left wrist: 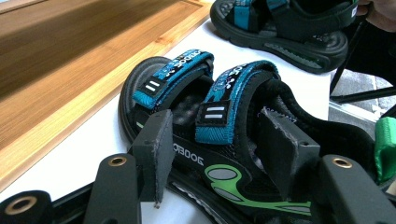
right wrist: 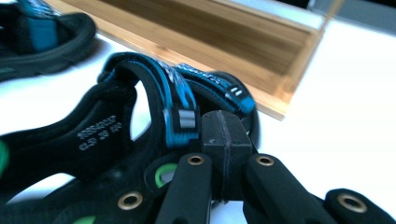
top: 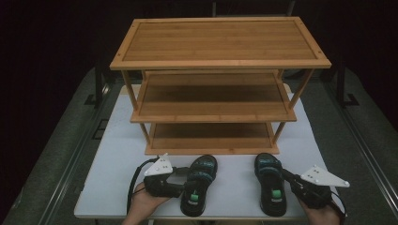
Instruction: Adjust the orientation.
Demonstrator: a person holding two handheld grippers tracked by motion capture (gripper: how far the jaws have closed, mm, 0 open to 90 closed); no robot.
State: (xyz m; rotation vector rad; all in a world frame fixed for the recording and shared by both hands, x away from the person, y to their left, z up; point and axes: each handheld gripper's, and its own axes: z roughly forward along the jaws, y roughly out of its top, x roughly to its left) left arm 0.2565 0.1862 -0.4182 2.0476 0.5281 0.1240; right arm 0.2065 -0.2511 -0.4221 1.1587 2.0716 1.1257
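White table [top: 117, 154]: wooden rack [top: 213, 117] shelves bare, sandals [top: 199, 184] in front.

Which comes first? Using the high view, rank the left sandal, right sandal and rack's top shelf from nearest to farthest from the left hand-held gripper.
1. Left sandal: right beside the left hand-held gripper, at the table's front.
2. Right sandal: farther right, by the other hand.
3. Top shelf: highest, at the back.
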